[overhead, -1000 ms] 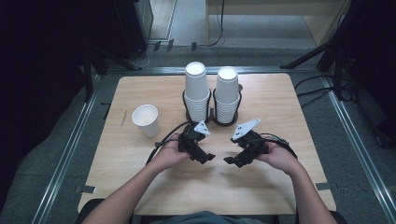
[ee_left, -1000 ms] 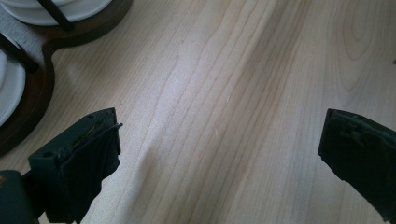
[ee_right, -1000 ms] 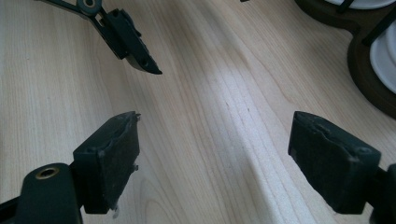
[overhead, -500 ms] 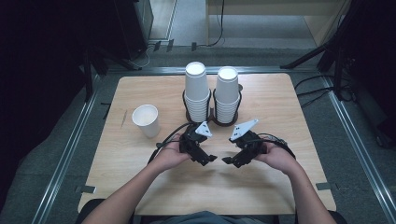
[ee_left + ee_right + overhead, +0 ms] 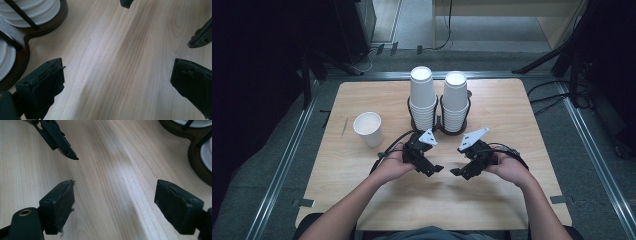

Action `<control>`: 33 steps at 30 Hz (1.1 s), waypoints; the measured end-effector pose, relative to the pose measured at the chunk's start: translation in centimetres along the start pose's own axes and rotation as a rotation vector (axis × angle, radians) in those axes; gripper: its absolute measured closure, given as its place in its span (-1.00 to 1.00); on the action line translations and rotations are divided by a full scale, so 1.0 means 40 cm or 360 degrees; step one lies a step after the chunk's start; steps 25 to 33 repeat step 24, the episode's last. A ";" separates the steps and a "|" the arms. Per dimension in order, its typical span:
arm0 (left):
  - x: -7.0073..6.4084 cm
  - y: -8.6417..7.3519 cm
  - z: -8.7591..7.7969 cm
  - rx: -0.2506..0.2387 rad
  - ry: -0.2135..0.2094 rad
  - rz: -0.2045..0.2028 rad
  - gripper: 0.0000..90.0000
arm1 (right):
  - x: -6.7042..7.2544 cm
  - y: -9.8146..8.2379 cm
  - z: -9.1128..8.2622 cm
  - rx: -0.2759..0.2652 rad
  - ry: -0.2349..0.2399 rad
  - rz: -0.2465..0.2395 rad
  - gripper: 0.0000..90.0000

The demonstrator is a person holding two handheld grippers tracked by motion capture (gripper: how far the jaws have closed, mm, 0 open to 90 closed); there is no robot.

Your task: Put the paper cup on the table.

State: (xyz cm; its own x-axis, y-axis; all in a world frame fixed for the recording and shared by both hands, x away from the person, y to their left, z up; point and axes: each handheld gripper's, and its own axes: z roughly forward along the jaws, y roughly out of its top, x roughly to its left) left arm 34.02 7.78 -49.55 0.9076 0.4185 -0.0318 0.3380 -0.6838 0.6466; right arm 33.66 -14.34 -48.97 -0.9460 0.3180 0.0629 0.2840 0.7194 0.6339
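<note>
Both jaws stand apart on the left hand-held gripper [image 5: 435, 169] and the right hand-held gripper [image 5: 456, 172], each empty, low over the counter [image 5: 492, 210] just in front of the rack [image 5: 439, 127]. The two cup stacks [image 5: 422, 97] sit in that rack; a single cup [image 5: 368, 128] stands to its left. Lifting one cup probably calls for pinching the top rim only. The counter is pale wood; the room around it is dark.
</note>
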 end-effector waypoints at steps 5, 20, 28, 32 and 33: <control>0.000 -0.001 0.001 0.0007 -0.0012 0.0005 -1.00 | 0.000 -0.001 0.000 0.0006 0.0000 -0.0008 -0.63; -0.003 -0.001 0.000 0.0005 -0.0028 0.0010 -1.00 | 0.000 -0.002 0.000 0.0008 -0.0002 -0.0014 -0.63; -0.001 -0.002 0.002 0.0013 -0.0026 0.0005 -1.00 | 0.002 -0.003 0.002 0.0006 -0.0002 -0.0042 -0.60; -0.001 -0.002 0.002 0.0013 -0.0026 0.0005 -1.00 | 0.002 -0.003 0.002 0.0006 -0.0002 -0.0042 -0.60; -0.001 -0.002 0.002 0.0013 -0.0026 0.0005 -1.00 | 0.002 -0.003 0.002 0.0006 -0.0002 -0.0042 -0.60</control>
